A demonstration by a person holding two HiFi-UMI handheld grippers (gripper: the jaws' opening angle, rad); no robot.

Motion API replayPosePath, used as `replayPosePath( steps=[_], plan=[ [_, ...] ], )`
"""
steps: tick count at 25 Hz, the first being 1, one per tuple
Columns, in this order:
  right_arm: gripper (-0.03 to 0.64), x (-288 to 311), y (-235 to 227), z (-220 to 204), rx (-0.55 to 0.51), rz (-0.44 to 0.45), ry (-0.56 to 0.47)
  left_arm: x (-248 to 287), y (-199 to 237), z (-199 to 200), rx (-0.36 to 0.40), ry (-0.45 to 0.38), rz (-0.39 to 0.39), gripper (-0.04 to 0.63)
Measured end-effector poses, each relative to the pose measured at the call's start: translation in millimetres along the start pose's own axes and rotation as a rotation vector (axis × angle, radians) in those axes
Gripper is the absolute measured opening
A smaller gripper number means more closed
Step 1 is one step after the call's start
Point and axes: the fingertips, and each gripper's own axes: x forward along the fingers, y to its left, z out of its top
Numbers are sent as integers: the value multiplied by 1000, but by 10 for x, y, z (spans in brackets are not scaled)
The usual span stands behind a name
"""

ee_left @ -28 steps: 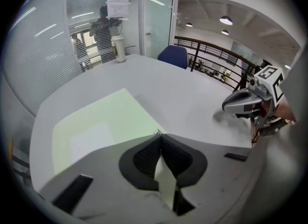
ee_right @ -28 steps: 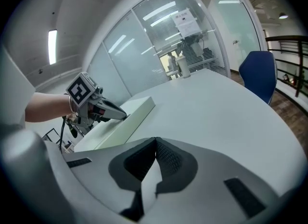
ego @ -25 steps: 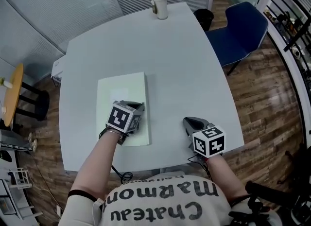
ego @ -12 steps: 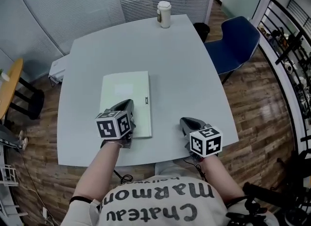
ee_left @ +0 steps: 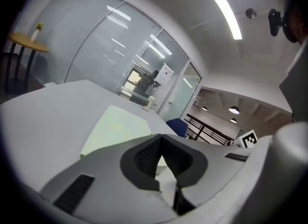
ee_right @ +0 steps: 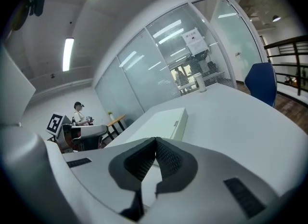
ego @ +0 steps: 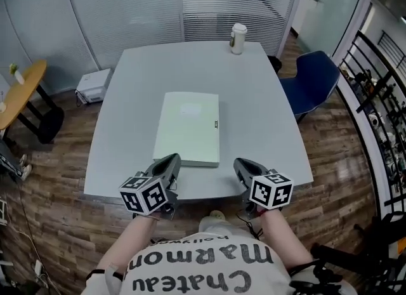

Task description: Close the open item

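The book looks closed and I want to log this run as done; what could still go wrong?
1. The left gripper and right gripper, both shut, hover just short of the book; a forward drift could push it across the table.
2. The book lies toward the table's front edge, so a backward drag might pull it off.

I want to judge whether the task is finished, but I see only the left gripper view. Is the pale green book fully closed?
Observer: Yes. The head view shows the pale green book lying flat on the table, with no cover standing up.
Operator: What does the right gripper do?
Observer: Its own view shows the right gripper with jaws together and nothing between them.
Operator: Is it touching the book?
Observer: No. In the head view it hangs to the right of the book's near corner, apart from it.
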Motion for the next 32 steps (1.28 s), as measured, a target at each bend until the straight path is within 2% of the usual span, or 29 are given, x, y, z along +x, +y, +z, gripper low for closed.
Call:
replayPosePath(
  steps=[3,6,9,11,15,20,32],
  plan=[
    [0,-102,370,-146,-25,19,-10,-450,-27,-193,45,32,-18,23],
    [0,-205,653,-318,-49,10,-8,-814,23,-401,70,62,10,23],
    [0,-283,890,-508,-12,29,-8,-1098,91,-595,98,96,39,23],
    [0,-314,1028,-636,16,49,1,-1252,158,-680,87,101,58,23],
    [0,-361,1233,-895,-9,53,52,-1518,243,-832,30,101,79,23],
    [0,-450,1331,-1039,-30,58,80,-1688,226,-965,23,101,93,23],
    [0,-569,1212,-943,-59,12,57,-1682,103,-891,53,88,80,23]
  ],
)
